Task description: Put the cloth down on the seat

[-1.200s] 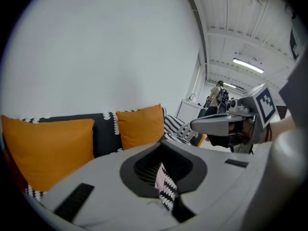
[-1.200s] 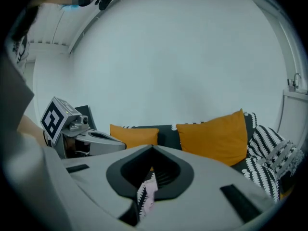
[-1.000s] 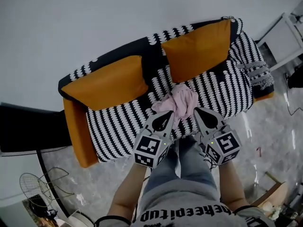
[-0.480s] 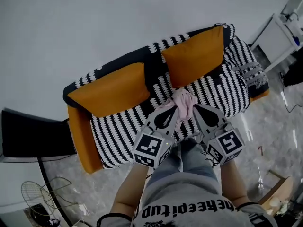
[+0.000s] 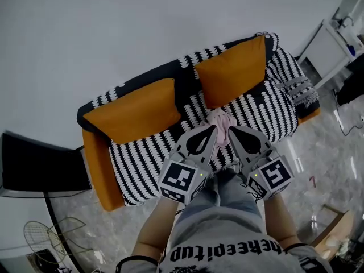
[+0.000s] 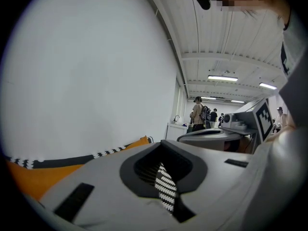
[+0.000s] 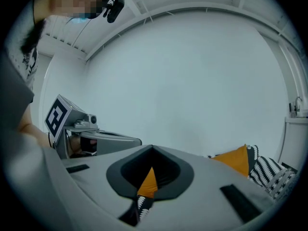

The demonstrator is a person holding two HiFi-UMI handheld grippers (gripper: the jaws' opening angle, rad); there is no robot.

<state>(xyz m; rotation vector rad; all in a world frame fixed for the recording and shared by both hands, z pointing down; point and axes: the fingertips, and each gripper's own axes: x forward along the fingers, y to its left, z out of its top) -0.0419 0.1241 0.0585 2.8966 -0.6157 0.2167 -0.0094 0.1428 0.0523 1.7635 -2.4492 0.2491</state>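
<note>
Cloth (image 5: pixel 221 122), pink and crumpled into a loose heap, lies on the black-and-white striped seat (image 5: pixel 148 152) of the sofa, near the front edge and just below the orange cushion (image 5: pixel 230 73) on the person's right. It looks thin, soft and light. I judge it will sag and drape from whichever fold is pinched, will not slip much, and cannot break. A raised fold at the top of the heap seems the best place to take hold, with a second pinch near an edge if it needs spreading. The left gripper (image 5: pixel 209 134) and the right gripper (image 5: pixel 234 134) hover side by side with their tips near the heap; I cannot tell whether they touch it. Both pairs of fingers are pressed together with nothing pink between them, only sofa pattern showing through the gap. A second orange cushion (image 5: pixel 133 110) leans on the backrest further left
</note>
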